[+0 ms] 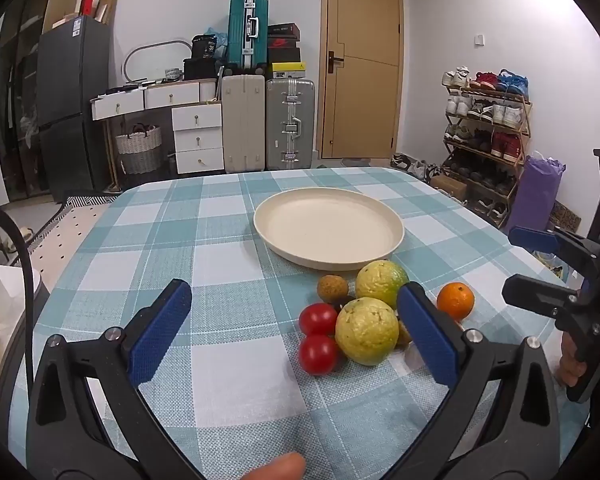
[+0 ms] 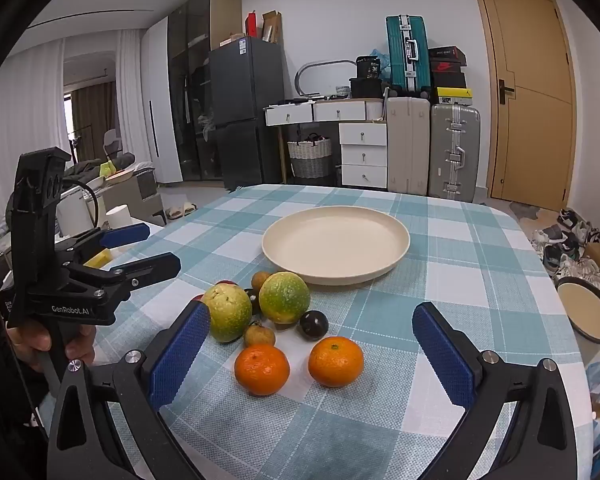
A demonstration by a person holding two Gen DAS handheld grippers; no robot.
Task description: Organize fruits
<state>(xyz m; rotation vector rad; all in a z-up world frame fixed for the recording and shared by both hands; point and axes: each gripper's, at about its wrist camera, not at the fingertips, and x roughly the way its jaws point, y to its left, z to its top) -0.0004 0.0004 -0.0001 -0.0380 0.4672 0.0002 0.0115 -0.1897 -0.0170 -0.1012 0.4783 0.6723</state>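
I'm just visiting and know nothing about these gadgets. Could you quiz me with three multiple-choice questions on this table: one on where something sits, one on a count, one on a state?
1. Where is the fruit pile relative to the plate?
A. on it
B. on the cloth, nearer the cameras
C. behind it

2. How many oranges show in the right wrist view?
A. one
B. two
C. four

3. How is the right hand-held gripper?
A. open, holding nothing
B. shut on a tomato
C. shut on the plate

Answers: 1 B, the plate is bare. 2 B, a second orange lies beside the first. 3 A, its pads stand wide apart.
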